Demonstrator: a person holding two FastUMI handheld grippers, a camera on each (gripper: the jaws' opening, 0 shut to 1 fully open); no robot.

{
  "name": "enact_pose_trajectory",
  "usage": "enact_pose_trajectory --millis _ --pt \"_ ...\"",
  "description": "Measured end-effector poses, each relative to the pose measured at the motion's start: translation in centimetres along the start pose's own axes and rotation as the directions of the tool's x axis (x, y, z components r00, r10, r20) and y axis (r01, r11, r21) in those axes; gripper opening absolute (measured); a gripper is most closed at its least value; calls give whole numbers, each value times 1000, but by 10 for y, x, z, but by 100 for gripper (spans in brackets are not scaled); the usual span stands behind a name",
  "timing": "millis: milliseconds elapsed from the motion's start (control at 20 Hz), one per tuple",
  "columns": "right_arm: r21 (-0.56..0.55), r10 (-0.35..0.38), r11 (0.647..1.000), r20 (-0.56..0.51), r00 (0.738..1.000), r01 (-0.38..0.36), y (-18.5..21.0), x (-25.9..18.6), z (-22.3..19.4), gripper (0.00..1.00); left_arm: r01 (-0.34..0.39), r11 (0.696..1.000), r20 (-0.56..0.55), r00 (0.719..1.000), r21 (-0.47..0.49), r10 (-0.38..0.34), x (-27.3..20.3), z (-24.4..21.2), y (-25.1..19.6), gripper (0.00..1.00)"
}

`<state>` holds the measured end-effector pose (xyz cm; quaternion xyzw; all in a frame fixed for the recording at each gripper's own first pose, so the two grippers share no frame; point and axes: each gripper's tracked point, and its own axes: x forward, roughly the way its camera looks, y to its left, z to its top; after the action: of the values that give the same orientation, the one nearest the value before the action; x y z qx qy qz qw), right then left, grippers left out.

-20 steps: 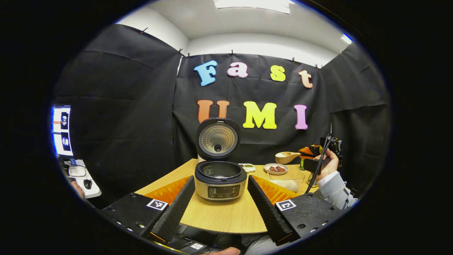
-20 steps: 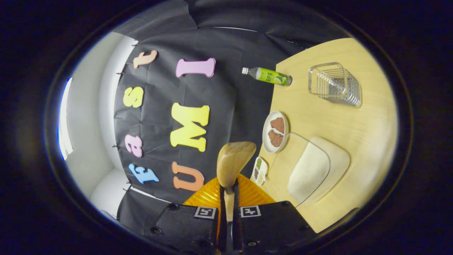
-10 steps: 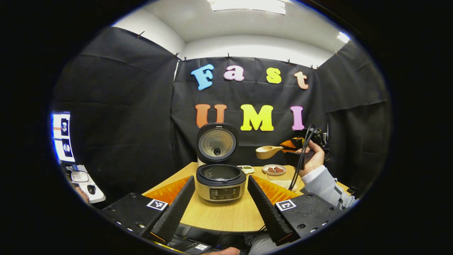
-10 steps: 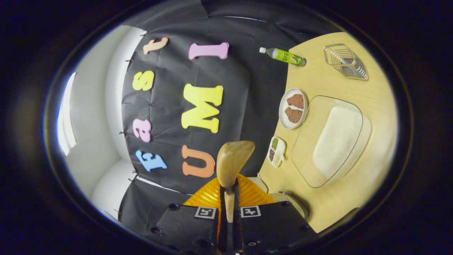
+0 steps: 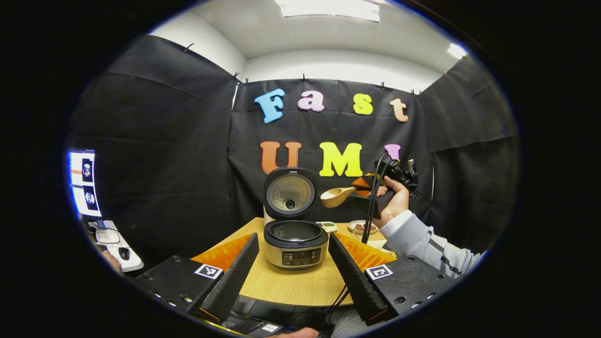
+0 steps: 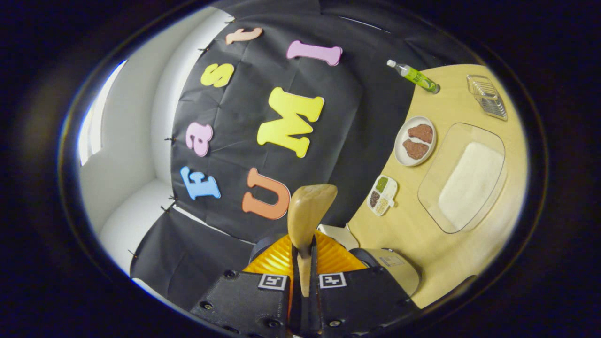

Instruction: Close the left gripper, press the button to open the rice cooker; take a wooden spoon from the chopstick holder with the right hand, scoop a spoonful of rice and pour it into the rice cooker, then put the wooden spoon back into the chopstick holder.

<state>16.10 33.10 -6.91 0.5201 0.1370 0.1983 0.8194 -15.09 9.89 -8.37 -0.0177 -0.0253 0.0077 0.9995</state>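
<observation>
The right gripper (image 6: 304, 263) pinches the wooden spoon (image 6: 307, 213) between its fingers, beside the open rice cooker (image 5: 295, 239); the left gripper (image 5: 293, 272) has fingers spread apart.

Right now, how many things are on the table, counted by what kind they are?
Rice cooker: 1
Clear rice tub: 1
Plates and dishes (round plate, small divided dish): 2
Green bottle: 1
Wire holder: 1
Total: 6
</observation>
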Motion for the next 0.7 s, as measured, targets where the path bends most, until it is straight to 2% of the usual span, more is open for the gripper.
enact_pose_trajectory --millis 300,700 --pt "-179 -30 984 -26 999 25 14 21 -32 12 3 1000 -17 1000 26 -3 -2 -7 5 95" --pt "-353 -74 934 -54 996 50 11 44 -50 12 0 999 -15 1000 38 1 -5 -7 10 95"
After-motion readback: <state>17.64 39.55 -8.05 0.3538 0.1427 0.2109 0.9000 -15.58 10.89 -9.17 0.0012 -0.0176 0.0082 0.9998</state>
